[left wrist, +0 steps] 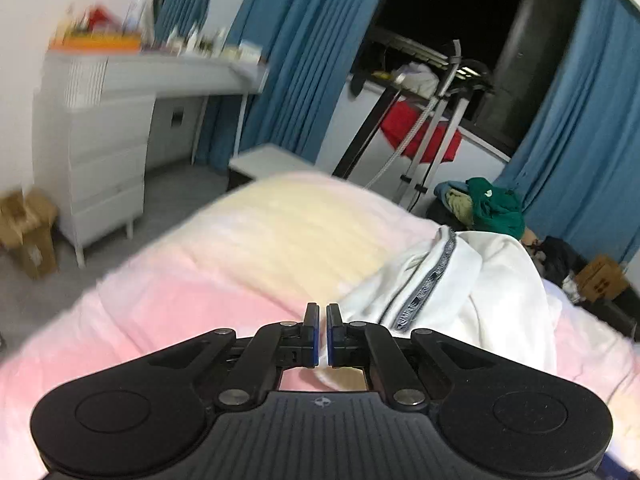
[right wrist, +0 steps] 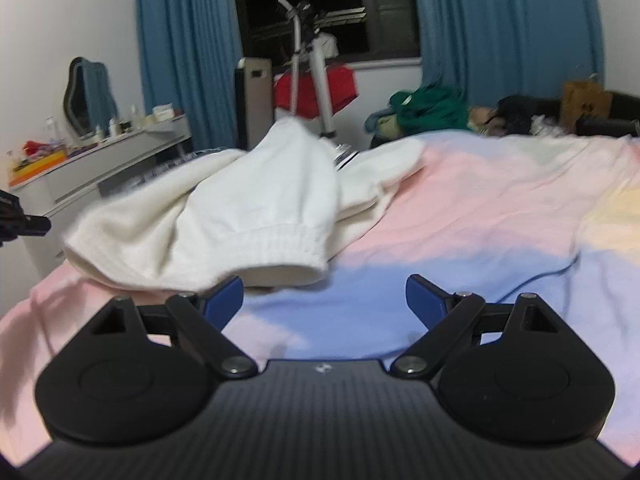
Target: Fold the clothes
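A white sweatshirt [right wrist: 256,200] lies bunched on the pastel pink, blue and yellow blanket [right wrist: 500,208]. Its ribbed hem faces my right gripper [right wrist: 324,300], which stands open just in front of it; the left blue fingertip [right wrist: 224,298] sits at the hem's edge and nothing is between the pads. In the left wrist view the same sweatshirt [left wrist: 480,280], with a grey printed tape along its zip, lies ahead and to the right. My left gripper [left wrist: 322,320] is shut with nothing visibly held, beside the garment's near edge. The left gripper [right wrist: 24,220] also shows as a dark shape left of the garment.
A white dresser [left wrist: 108,168] with clutter stands left of the bed. A drying rack with a red cloth [left wrist: 420,132] stands before the dark window and blue curtains [left wrist: 580,140]. A pile of green clothes [right wrist: 428,108] and cardboard boxes [left wrist: 600,280] lie beyond the bed.
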Available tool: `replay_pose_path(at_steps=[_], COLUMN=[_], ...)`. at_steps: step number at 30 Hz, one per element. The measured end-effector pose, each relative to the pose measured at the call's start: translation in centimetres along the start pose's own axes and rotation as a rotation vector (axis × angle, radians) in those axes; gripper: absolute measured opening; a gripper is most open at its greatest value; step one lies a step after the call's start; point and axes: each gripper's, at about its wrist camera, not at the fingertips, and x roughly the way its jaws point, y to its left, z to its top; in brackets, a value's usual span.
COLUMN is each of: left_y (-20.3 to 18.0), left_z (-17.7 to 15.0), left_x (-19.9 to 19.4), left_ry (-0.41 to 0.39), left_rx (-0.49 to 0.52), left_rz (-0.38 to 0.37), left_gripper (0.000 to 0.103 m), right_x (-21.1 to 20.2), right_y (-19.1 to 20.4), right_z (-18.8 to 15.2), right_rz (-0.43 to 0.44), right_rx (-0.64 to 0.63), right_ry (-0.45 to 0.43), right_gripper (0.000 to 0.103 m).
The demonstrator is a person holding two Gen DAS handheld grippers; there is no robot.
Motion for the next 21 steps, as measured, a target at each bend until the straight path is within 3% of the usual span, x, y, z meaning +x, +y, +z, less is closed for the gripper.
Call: replay_pose_path(at_steps=[3, 5, 7, 9, 10, 14, 16, 19, 21], left_y=[2.0, 3.0, 3.2, 3.5, 3.8, 4.5, 5.0, 5.3, 5.4], left_z=[0.7, 0.8, 0.1, -0.5, -0.7, -1.9, -2.5, -3.2, -4.0], left_x=[-0.2, -0.6, -1.4, -1.7, -2.0, -2.5, -1.9, -0.4, 0.1], left_ry=[0.037, 0.055, 0.071, 0.109, 0.131, 0.17, 0.196, 0.213, 0.223], left_rx=[-0.066, -0.113, -0.171, -0.251, -0.29, -0.367, -0.398, -0.451, -0.477], left_rz=[-0.018, -0.038, -0.077, -0.157, -0.205, -0.309, -0.339, -0.371, -0.404], left_gripper=[0.004, 0.006, 0.014, 0.029, 0.031, 0.051, 0.054, 0.054, 0.056], right_x=[1.4, 2.2, 3.1, 4.3, 5.0, 8.0, 8.9, 9.3, 8.8], right_y=[0.8, 1.3, 1.6, 1.7, 1.6, 1.5, 1.1, 0.8, 0.7], right_z=[0.2, 0.1, 0.2, 0.5, 0.6, 0.4, 0.2, 0.6, 1.2], right_rz=[-0.012, -0.016, -0.025, -0.029, -0.027, -0.037, -0.027, 0.006, 0.012], right_rx=[-0.033, -0.052, -0.069, -0.073, -0.071, -0.087, -0.064, -0.017, 0.003], right_ry=[0.032, 0.036, 0.036, 0.032, 0.03, 0.076, 0.082, 0.04, -0.041], right_gripper=[0.09, 0.084, 0.081, 0.081, 0.08, 0.078, 0.077, 0.073, 0.072])
